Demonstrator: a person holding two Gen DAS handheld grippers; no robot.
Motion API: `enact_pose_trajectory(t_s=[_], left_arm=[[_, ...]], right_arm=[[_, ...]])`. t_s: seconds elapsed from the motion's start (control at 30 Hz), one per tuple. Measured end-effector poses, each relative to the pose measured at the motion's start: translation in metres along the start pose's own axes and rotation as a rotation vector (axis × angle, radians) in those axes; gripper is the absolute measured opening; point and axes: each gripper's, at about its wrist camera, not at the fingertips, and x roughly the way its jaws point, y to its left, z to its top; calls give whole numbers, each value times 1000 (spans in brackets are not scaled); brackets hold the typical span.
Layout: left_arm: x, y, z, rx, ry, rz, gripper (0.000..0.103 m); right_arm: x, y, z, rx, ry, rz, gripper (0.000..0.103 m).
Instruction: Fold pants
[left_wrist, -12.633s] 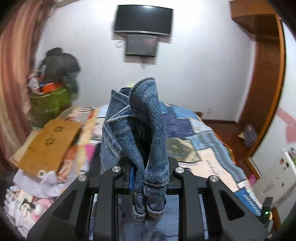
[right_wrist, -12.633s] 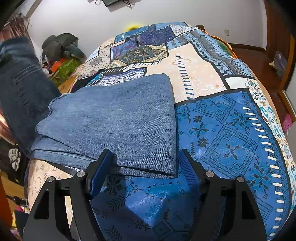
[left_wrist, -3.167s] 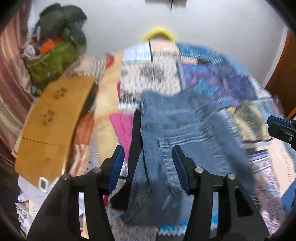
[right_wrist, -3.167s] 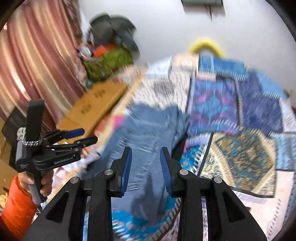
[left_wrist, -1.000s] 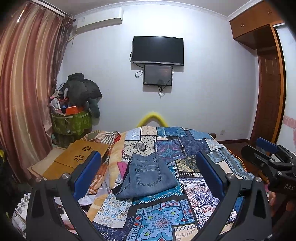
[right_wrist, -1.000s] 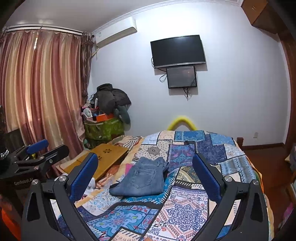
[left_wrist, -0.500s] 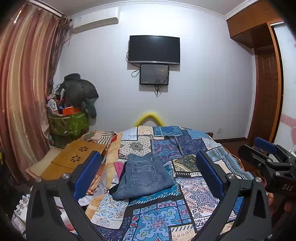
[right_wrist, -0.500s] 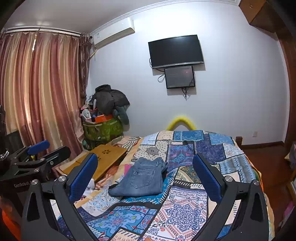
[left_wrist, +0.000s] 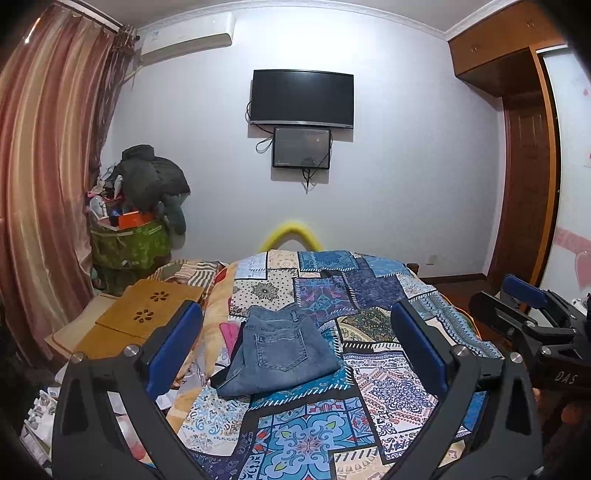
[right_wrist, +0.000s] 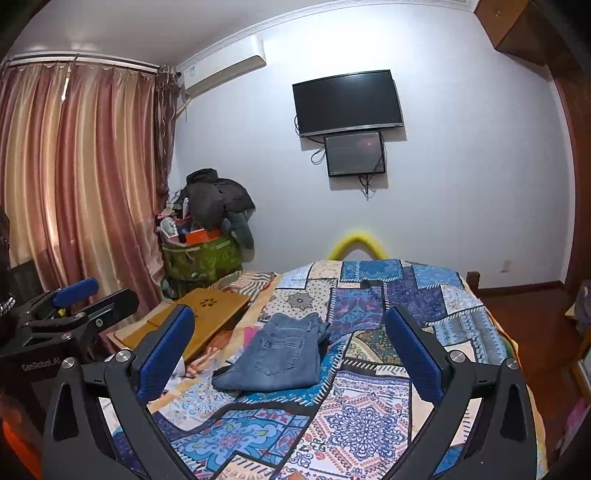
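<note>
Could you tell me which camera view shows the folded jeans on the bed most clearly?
The left wrist view shows the folded jeans best: they sit between the open fingers, back pocket up, with every edge visible. The right wrist view shows the same jeans at a more oblique angle, their right edge bunched against the patchwork quilt.

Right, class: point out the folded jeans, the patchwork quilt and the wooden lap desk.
folded jeans (left_wrist: 280, 350): left wrist view, on the back pocket.
patchwork quilt (left_wrist: 388, 387): left wrist view, on a bare patterned patch right of the jeans.
wooden lap desk (right_wrist: 218, 306): right wrist view, on its top.
</note>
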Motion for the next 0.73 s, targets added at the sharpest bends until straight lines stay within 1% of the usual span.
enact_pose_trajectory(t_s=[0.23, 0.5, 0.73], left_arm=[[-1, 1, -1, -10, 0, -7, 103], [4, 2, -3, -25, 27, -41, 103], [3, 4, -7, -12, 18, -32, 103]], right_arm=[[-1, 2, 0, -5, -2, -7, 103], [2, 7, 1, -25, 4, -10, 103], [7, 12, -1, -33, 19, -9, 103]])
